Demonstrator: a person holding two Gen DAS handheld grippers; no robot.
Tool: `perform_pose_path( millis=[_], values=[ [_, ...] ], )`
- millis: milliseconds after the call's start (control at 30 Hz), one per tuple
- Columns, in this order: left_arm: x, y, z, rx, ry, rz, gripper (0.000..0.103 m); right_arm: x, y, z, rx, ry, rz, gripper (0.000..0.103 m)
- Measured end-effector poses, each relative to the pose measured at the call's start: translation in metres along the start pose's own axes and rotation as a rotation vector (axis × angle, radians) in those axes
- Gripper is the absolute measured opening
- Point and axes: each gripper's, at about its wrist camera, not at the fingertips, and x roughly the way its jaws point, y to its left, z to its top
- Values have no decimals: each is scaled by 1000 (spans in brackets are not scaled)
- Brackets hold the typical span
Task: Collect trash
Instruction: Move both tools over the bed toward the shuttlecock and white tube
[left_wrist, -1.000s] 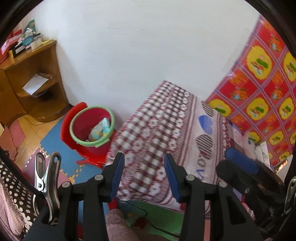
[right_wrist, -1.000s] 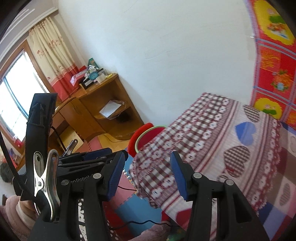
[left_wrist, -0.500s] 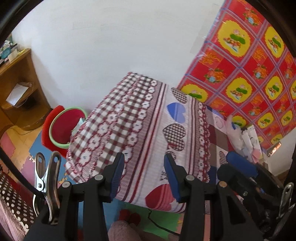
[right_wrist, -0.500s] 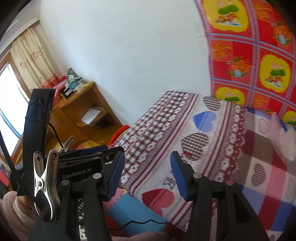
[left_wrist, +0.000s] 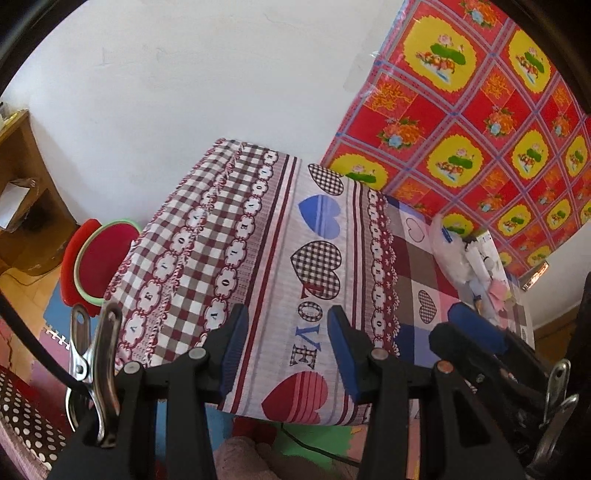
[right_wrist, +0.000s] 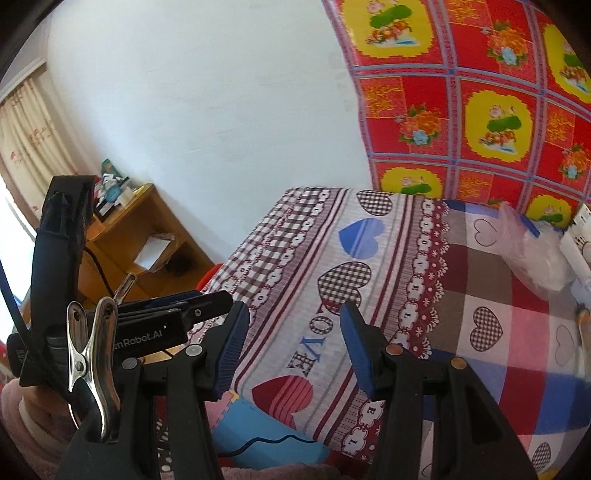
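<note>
Left wrist: plastic bag (left_wrist: 452, 254) beyond fingers (left_wrist: 341, 341), upper right

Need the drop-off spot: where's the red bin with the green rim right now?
In the left wrist view the red bin stands on the floor at the left, half hidden behind the corner of the checked bedspread, right of the wooden shelf unit.

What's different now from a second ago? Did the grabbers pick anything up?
Nothing was picked up. Both views swung away from the red bin toward the bed, so the bin now sits at the left edge and a clear plastic bag with other clutter by the red wall sheet has come into sight. The left hand-held gripper and right hand-held gripper stayed open and empty.
</note>
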Motion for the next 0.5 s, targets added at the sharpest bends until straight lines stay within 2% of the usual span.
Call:
perform_pose_path(
  millis=[267,500],
  values=[
    [17,-9,8,13,31,3,47,-6,-11,5,17,-27,-28,52],
    [26,-28,11,-2,27,1,47,-19,-40,4,29,-40,-30,52]
  ],
)
